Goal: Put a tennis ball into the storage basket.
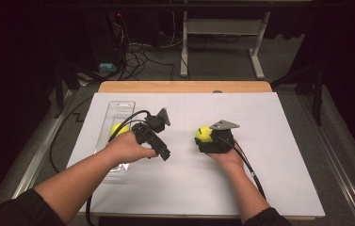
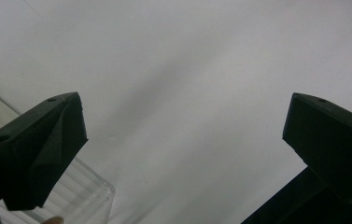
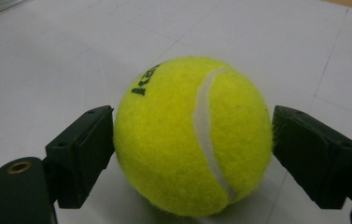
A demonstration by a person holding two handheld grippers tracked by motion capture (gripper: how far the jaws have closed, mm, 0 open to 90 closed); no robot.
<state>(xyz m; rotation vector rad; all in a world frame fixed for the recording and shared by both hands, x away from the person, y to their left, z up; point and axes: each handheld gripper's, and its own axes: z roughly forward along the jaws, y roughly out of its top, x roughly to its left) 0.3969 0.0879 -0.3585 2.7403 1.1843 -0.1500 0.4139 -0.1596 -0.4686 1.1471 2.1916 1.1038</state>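
The high view looks forward and down from above the near edge of the tabletop (image 1: 189, 188), taking in its whole surface. The left gripper view sits low, close over bare white surface beside a clear tray (image 2: 89, 196), which the high view shares. The right gripper view faces a tennis ball (image 3: 194, 135) at close range, also seen from above.

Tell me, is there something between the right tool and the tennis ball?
No. In the right gripper view the tennis ball sits directly between the right tool's two jaws, which press on its sides, with nothing visible in between.
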